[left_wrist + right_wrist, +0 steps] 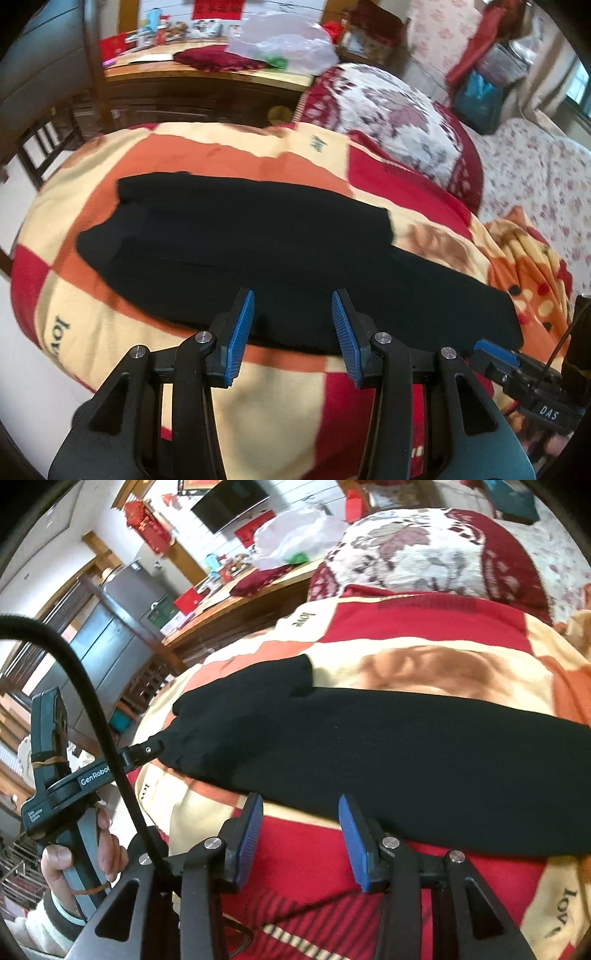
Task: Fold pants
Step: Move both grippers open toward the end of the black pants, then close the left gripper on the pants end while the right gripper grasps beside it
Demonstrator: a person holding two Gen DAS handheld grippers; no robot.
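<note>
Black pants (280,254) lie flat on a red, orange and cream checked blanket (291,402), folded lengthwise, stretching left to right. My left gripper (293,306) is open and empty, its blue pads just over the near edge of the pants. In the right wrist view the pants (388,753) run from centre left to the right edge. My right gripper (301,812) is open and empty, hovering at their near edge. The left gripper (147,751) shows there at the pants' left end, held by a hand. The right gripper's blue tip (495,354) shows at the lower right of the left wrist view.
A floral red and white pillow (399,122) lies beyond the pants. A wooden table (207,77) with a plastic bag (284,40) and clutter stands behind the bed. A wooden chair (44,144) stands at left. A black cable (92,709) arcs across the right wrist view.
</note>
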